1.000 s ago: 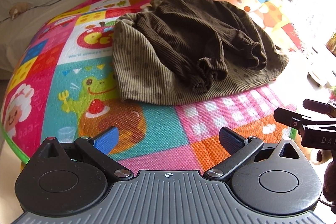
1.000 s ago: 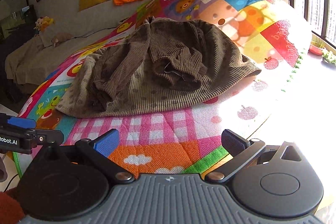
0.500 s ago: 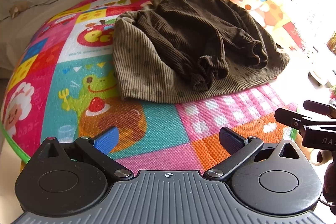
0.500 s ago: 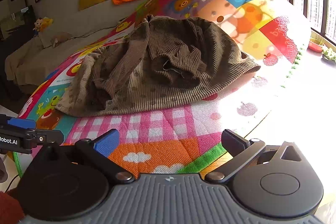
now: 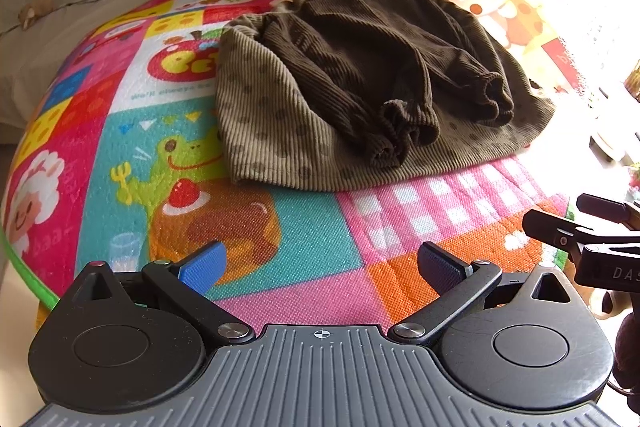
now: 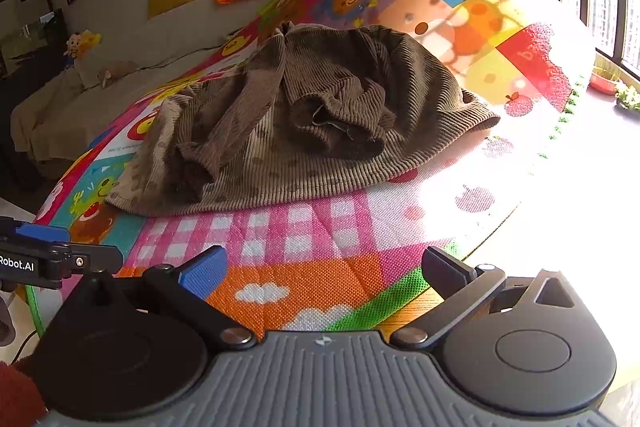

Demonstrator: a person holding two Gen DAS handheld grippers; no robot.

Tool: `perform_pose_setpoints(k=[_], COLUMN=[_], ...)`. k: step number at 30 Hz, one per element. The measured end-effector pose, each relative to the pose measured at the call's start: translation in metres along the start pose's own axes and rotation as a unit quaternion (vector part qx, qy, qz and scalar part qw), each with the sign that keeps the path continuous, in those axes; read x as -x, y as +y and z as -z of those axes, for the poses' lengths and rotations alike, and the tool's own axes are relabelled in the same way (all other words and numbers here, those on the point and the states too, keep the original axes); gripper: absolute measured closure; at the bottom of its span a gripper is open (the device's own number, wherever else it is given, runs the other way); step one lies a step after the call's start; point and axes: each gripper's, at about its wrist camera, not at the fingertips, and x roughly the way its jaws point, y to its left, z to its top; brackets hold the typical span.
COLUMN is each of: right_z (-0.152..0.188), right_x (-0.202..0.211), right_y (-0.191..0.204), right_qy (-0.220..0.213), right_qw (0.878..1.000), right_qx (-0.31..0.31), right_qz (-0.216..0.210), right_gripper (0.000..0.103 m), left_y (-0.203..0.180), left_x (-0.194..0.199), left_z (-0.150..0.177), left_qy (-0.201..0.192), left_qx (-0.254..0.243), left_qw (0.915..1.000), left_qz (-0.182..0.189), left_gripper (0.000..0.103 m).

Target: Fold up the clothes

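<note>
Two grippers, both with jaws spread wide and holding nothing, hover low over the near edge of the bright cartoon-patchwork play mat [image 5: 304, 239]. Since a second ago little has changed: the views have eased slightly forward, and the brown corduroy garment with spotted lining [image 5: 360, 99] lies as it did, sleeves folded in across its body. The next fold looks not yet begun. Ahead of the left gripper [image 5: 320, 263] the garment's hem sits well beyond the fingertips, slightly right of centre; ahead of the right gripper [image 6: 324, 267] it lies beyond and left of centre. Each tool points nearly level, side by side
</note>
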Motion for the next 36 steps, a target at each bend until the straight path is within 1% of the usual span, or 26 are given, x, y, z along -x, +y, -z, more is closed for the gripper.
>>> perform_pose_setpoints(k=[36], right_z=[0.0037], right_x=[-0.0040], right_y=[-0.0006], right_qy=[0.014], right_qw=[1.000], right_qx=[0.000], right_qz=[0.000], right_gripper=[0.000], left_y=[0.0006], left_x=[-0.0019], left_z=[-0.0005], left_qy=[0.007], left_qx=[0.003], left_qw=[1.0000], left_qz=[-0.001], left_gripper=[0.000])
